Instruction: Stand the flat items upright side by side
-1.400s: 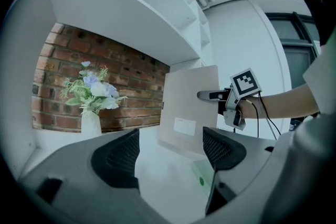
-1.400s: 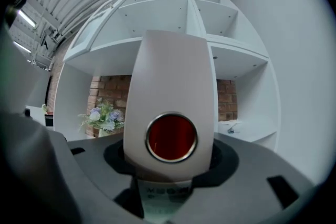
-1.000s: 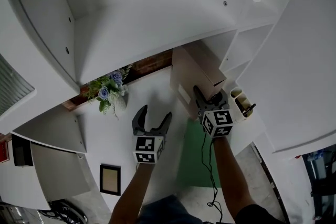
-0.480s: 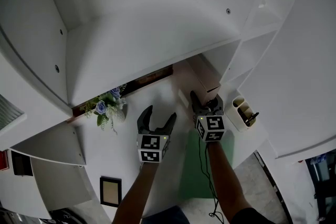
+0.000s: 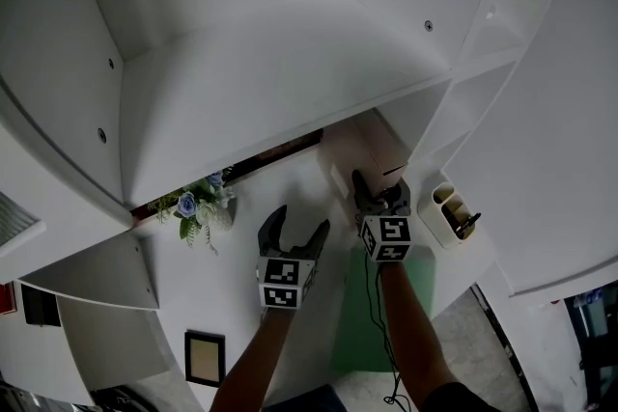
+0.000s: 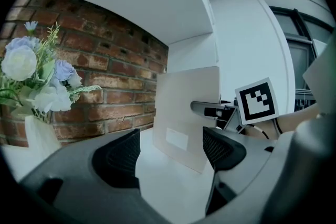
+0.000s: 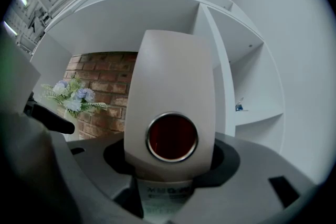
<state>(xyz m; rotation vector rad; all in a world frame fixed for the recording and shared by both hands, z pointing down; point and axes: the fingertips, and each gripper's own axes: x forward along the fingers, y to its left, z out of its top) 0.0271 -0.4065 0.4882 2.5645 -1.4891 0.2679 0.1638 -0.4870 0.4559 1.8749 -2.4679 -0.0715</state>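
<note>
Flat beige case (image 7: 170,86), on edge upon white worktop (image 6: 157,186) near brick wall (image 6: 105,92), pinched by right claw (image 7: 170,162); left claw (image 6: 170,152) spread, empty; judged best: seat base flat, steady alongside, then release.

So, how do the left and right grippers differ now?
The left gripper is open and empty; the right gripper is shut on a beige item. The left is nearer the flowers, the right nearer the pen holder. Both point toward the brick wall.
</note>
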